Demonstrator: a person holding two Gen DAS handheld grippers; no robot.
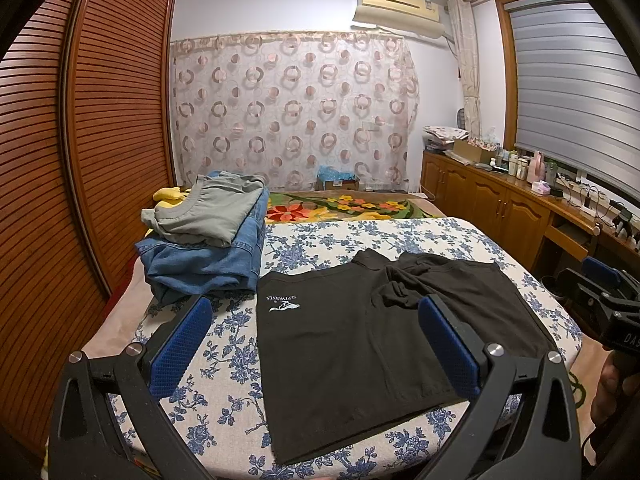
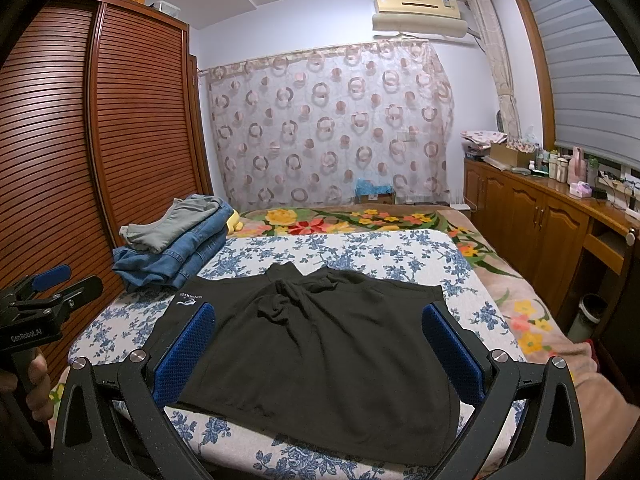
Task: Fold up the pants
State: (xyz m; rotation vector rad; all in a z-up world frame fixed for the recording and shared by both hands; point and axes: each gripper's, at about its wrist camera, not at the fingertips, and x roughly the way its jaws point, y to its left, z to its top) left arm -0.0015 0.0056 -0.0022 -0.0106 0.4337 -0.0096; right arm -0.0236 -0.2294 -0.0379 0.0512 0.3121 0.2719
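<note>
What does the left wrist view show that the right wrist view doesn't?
Only the left wrist view shows the right gripper at its right edge, and the left gripper up close, jaws open. Only the right wrist view shows the left gripper at its left edge, a white bin beside the bed, and the right gripper up close, jaws open. Both show the black pants spread on the floral sheet, with the folded clothes stack behind.

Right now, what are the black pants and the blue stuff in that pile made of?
The black pants look like soft matte knit, probably cotton jersey: they lie limp, wrinkle loosely and show no shine. The blue garment in the pile looks like denim: faded, mottled blue, thick folds. The grey garment on top seems a smooth thin knit, though that is less sure.
</note>
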